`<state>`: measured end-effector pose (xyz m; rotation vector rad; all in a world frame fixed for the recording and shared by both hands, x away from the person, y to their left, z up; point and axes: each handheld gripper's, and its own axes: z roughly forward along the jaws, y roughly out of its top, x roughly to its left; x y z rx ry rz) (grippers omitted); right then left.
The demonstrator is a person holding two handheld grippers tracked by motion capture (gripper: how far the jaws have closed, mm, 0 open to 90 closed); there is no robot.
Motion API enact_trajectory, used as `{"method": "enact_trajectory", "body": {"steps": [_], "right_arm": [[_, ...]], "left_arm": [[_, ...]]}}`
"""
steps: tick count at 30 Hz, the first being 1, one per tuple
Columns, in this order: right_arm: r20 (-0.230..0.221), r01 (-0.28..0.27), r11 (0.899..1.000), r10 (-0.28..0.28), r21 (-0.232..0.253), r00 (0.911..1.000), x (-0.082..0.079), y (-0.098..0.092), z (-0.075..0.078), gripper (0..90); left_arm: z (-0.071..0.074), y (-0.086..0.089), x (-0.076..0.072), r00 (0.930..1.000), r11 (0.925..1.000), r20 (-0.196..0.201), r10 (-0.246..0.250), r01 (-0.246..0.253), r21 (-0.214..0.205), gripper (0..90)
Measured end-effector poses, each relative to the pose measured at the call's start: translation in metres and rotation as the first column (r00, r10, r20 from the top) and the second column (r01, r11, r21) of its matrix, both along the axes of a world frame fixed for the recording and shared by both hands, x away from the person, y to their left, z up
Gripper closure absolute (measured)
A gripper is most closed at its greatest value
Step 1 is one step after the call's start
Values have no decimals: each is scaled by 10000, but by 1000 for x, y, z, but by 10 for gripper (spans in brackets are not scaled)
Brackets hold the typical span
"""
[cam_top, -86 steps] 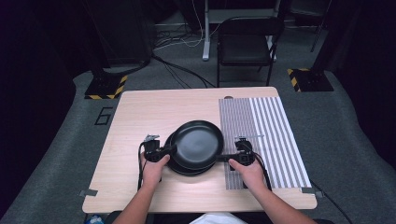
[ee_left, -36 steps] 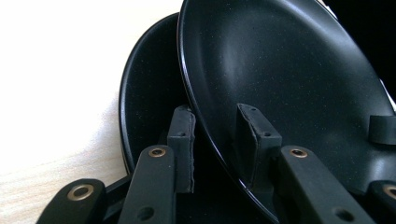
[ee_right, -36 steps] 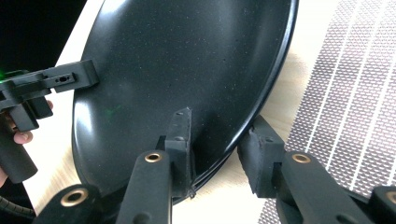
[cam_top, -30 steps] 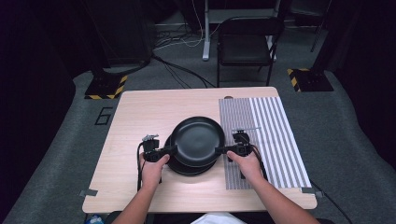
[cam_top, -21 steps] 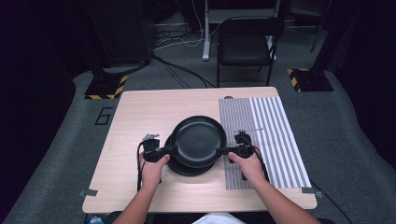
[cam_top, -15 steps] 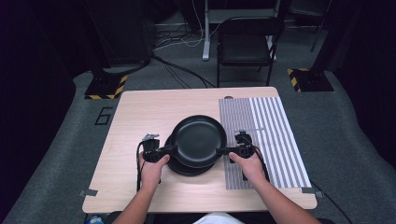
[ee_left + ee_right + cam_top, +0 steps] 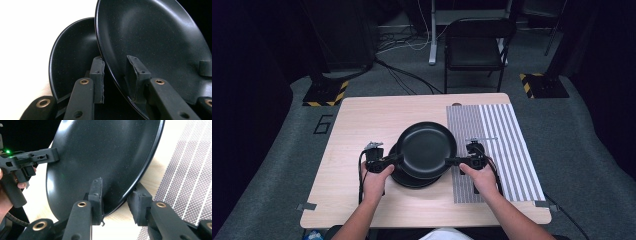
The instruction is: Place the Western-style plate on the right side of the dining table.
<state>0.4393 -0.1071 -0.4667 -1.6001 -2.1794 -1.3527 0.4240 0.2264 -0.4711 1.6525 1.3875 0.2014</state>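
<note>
From the high view, we hold the top plate (image 7: pixel 426 149) over the middle of the wooden table (image 7: pixel 362 120). Our left gripper (image 7: pixel 384 162) and right gripper (image 7: pixel 462 161) each take it by the edge, one on each side. A bottom plate (image 7: pixel 404 177) lies on the table under it. A striped mat (image 7: pixel 499 142) covers the table's right part. The floor is grey, the room is dark, and a black chair (image 7: pixel 474 47) stands behind.

In the left gripper view, our jaws sit on both sides of the top plate's thin edge (image 7: pixel 112 72). The plate looks hard, smooth and slippery, and we think it could break if dropped.

In the right gripper view, our jaws stand either side of the far edge (image 7: pixel 130 195), with a small gap on one side, so the hold may be loose
</note>
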Motion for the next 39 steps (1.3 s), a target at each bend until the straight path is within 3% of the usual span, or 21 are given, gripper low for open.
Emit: {"method": "enact_trajectory", "body": {"steps": [13,34,39], "right_arm": [[318,409,9991,-405,-124,9987,-7,-13,6,655],[379,952,9955,-949,-47,9948,-13,-32,10,655],[409,1068,9943,-1069,65,9934,-14,-38,13,657]], "left_arm": [[4,-12,6,9992,9992,98,-391,391,-39,685],[10,-33,15,9969,9973,289,-732,734,-43,686],[13,-39,20,9948,9949,150,-1003,1005,-94,685]]}}
